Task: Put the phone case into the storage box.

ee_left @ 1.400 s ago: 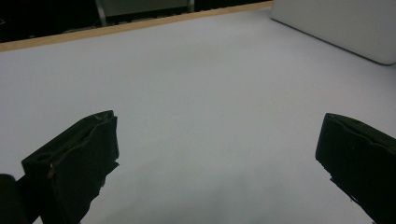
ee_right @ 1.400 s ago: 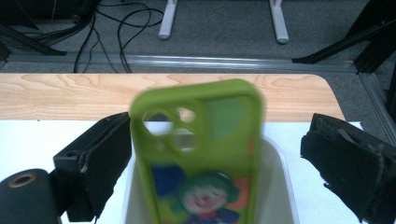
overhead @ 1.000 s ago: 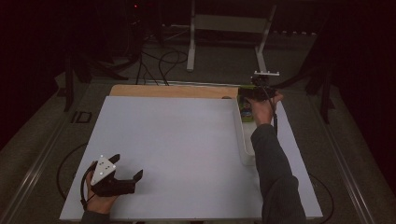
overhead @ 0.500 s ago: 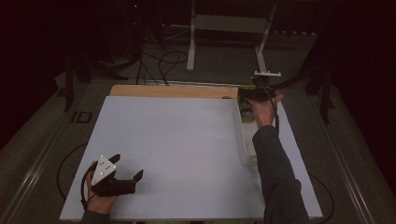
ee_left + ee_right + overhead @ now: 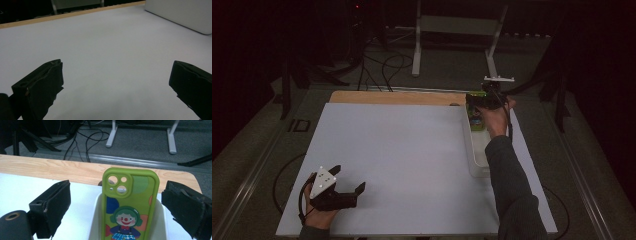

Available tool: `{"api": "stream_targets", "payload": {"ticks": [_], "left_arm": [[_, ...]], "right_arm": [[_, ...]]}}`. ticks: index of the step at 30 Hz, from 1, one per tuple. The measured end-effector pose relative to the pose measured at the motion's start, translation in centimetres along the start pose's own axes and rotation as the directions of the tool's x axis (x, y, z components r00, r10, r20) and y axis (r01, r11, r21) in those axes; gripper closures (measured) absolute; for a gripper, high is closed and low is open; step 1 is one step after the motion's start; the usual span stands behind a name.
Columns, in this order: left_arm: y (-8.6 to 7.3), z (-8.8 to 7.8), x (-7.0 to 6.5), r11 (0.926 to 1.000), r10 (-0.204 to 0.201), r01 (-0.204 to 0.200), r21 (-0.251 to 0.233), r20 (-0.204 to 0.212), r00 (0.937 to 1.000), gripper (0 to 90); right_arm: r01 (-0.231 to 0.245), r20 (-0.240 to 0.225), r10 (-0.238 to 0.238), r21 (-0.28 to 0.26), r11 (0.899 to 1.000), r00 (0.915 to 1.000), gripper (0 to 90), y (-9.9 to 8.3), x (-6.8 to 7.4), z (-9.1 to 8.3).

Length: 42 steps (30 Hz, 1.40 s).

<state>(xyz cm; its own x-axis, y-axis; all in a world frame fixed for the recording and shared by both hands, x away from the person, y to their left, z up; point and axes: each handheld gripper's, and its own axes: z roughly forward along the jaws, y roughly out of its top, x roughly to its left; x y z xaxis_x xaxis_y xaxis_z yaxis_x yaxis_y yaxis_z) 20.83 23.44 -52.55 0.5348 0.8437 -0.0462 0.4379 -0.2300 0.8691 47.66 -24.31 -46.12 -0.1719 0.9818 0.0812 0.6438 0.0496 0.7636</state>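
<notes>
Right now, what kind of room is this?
Probably a lab or recording studio: a white-topped wooden table in a dark room, black cables on grey carpet, metal stand legs behind, and a hand-held black gripper.

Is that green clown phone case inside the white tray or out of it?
Inside: the green clown phone case leans against the long white tray's far end, between the right gripper's open jaws.

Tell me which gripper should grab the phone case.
Right. The right gripper is open with the green phone case between its jaws, in the white tray. The left gripper rests open at the table's near corner.

Phone case (image 5: 130, 205) in tray (image 5: 477, 155), table's right
</notes>
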Motion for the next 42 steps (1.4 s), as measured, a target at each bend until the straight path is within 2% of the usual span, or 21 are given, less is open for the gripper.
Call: {"api": "stream_targets", "payload": {"ticks": [6,15,24,28,29,31,32,37,38,42], "left_arm": [[0.0,0.0,0.0,1.0000,-0.002,0.002,-0.003,0.001,1.0000,0.0],[0.0,0.0,-0.1,1.0000,0.001,-0.001,0.001,0.002,1.0000,0.0],[0.0,0.1,0.0,1.0000,0.001,-0.001,0.004,0.004,1.0000,0.0],[0.0,0.1,-0.1,1.0000,0.004,-0.004,0.007,0.005,1.0000,0.0],[0.0,0.1,-0.1,1.0000,0.004,-0.004,0.007,0.005,1.0000,0.0],[0.0,0.2,-0.1,1.0000,0.003,-0.003,0.006,0.008,1.0000,0.0],[0.0,0.2,-0.1,1.0000,0.002,-0.002,0.006,0.008,1.0000,0.0],[0.0,0.2,-0.1,1.0000,0.002,-0.002,0.007,0.009,1.0000,0.0],[0.0,0.2,-0.1,1.0000,0.004,-0.004,0.008,0.009,1.0000,0.0],[0.0,0.3,-0.1,1.0000,0.004,-0.004,0.008,0.009,1.0000,0.0]], "right_arm": [[0.006,-0.041,-0.006,-0.011,1.000,0.9991,7.8,0.0,0.1,-0.6],[0.038,-0.070,-0.038,-0.009,0.999,0.9968,8.0,-0.9,0.3,-0.9],[0.031,-0.121,-0.033,-0.021,0.999,0.9922,8.5,-1.8,0.3,-1.7],[0.031,-0.126,-0.034,-0.021,0.999,0.9915,8.6,-1.9,0.3,-1.8],[0.036,-0.144,-0.039,-0.022,0.999,0.9889,8.6,-2.2,0.5,-2.2],[0.036,-0.144,-0.039,-0.022,0.999,0.9889,8.7,-2.2,0.5,-2.2],[0.051,-0.168,-0.054,-0.026,0.998,0.9842,8.7,-2.4,0.6,-2.6],[0.062,-0.179,-0.066,-0.026,0.998,0.9817,8.8,-2.5,0.7,-2.9],[0.079,-0.189,-0.083,-0.030,0.996,0.9785,8.8,-2.7,0.9,-3.3],[0.090,-0.208,-0.097,-0.040,0.995,0.9734,8.8,-3.0,1.2,-3.8]]}}
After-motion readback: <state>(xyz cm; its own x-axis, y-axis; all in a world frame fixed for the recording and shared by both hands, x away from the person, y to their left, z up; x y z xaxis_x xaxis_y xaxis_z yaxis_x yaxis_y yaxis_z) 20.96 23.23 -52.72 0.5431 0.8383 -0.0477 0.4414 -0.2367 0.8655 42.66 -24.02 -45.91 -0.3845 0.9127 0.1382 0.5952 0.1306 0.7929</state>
